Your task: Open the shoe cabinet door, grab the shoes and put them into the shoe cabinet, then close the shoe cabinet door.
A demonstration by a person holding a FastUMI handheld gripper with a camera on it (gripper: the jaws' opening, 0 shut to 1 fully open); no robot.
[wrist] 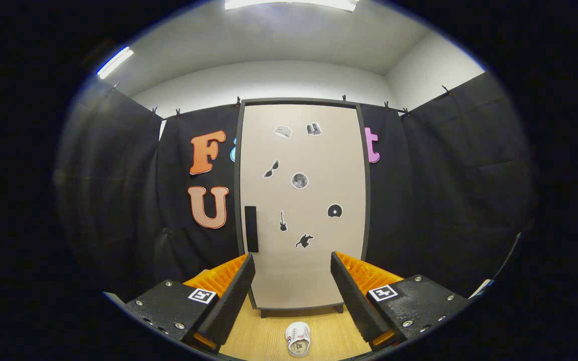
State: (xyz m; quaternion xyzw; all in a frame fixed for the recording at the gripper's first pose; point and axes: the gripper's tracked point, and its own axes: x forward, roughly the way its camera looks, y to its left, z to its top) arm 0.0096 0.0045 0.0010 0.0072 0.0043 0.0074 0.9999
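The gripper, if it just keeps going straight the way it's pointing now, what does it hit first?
Most likely the closed shoe cabinet door, straight beyond the open gripper. The shoe lies low on the floor between the fingers, probably under that line, though depth is unclear.

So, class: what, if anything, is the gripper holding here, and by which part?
Nothing. The gripper is open, its fingers apart with the white shoe lying untouched on the floor between them, the closed shoe cabinet door beyond.
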